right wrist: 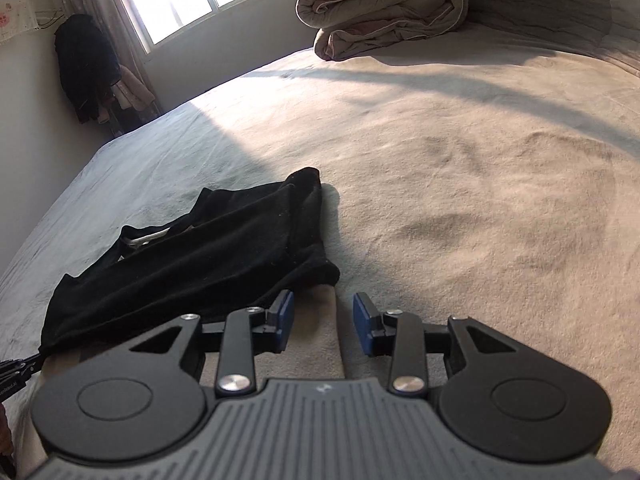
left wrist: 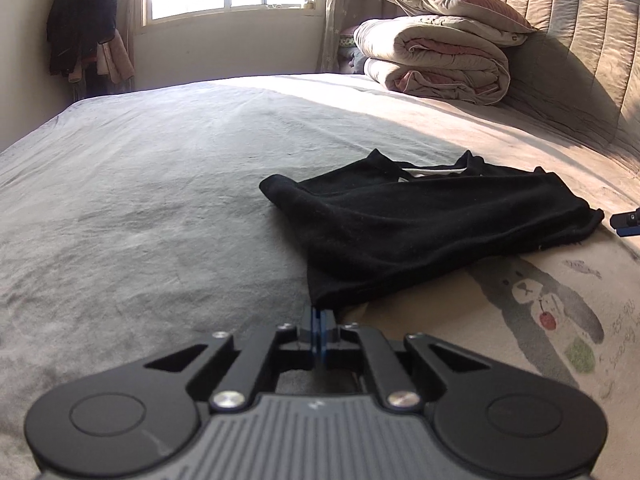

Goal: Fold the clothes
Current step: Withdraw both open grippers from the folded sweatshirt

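Observation:
A black garment (left wrist: 420,228) lies partly folded on the bed, with a white label showing at its collar. My left gripper (left wrist: 319,314) is shut on the garment's near corner, low over the bed. In the right wrist view the same garment (right wrist: 208,256) lies to the left. My right gripper (right wrist: 323,312) is open and empty, just in front of the garment's near right corner, its blue pads (right wrist: 286,312) apart. Its tip also shows in the left wrist view (left wrist: 626,222) at the right edge, beside the garment.
The bed is covered by a grey-beige blanket (left wrist: 160,200) with a printed rabbit (left wrist: 536,300). Rolled duvets and a pillow (left wrist: 440,56) are stacked by the padded headboard (left wrist: 580,60). Dark clothes hang in the corner (left wrist: 80,24) by the window.

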